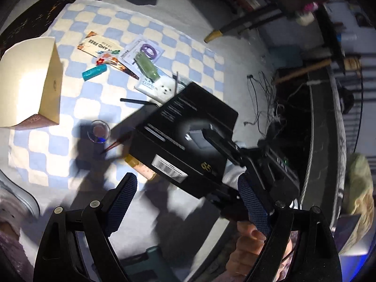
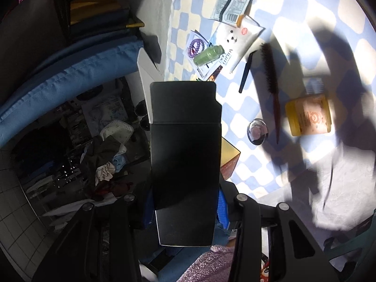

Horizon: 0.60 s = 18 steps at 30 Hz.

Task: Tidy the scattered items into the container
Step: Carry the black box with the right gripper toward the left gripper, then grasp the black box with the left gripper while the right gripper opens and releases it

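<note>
Your right hand-held gripper clamps a black box above the checkered cloth, while your left hand-held gripper hangs spread apart.

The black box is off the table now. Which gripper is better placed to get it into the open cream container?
Right. The right gripper is shut on the black box, carrying it above the cloth. The left gripper is open and empty, though the cream container lies on its side.
</note>
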Motion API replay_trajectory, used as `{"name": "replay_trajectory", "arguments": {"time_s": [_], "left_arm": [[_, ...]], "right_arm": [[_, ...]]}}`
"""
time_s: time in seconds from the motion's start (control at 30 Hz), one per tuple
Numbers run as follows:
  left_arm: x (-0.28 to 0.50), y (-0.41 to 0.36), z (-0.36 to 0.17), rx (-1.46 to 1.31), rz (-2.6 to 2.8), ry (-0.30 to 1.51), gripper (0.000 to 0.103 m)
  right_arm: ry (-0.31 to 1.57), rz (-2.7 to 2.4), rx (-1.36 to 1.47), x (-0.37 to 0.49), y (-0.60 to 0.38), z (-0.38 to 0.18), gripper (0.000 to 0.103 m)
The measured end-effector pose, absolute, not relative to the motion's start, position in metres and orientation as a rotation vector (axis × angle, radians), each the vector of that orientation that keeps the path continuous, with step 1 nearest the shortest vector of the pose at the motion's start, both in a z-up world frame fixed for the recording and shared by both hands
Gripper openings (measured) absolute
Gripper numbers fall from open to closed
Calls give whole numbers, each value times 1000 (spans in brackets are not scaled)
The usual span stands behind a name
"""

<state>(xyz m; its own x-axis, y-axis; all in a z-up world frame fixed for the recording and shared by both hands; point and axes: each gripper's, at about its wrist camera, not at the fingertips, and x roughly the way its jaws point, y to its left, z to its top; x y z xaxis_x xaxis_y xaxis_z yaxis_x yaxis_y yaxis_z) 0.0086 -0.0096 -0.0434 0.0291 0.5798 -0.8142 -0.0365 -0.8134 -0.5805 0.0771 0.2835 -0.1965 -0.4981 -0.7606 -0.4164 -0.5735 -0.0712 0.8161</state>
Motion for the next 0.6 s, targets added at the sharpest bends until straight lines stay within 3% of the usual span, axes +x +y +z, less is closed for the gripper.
{"name": "replay_trajectory", "arguments": {"time_s": [0.13, 0.37, 0.53, 0.6], "left_arm": [[5, -24, -66, -1988, 1806, -722, 87], [9, -53, -104, -2028, 1553, -1255, 87], [3, -62, -109, -1932, 1534, -1324, 86], [3, -64, -104, -1914, 1553, -1302, 63]], "right_arm": [[-2068, -1536, 1457, 81, 279, -205, 44], [-2049, -1435, 1396, 81, 255, -202, 44], [-2074, -1367, 1356, 83, 242, -201, 44], [-2070, -1354, 1353, 82, 238, -201, 44]]}}
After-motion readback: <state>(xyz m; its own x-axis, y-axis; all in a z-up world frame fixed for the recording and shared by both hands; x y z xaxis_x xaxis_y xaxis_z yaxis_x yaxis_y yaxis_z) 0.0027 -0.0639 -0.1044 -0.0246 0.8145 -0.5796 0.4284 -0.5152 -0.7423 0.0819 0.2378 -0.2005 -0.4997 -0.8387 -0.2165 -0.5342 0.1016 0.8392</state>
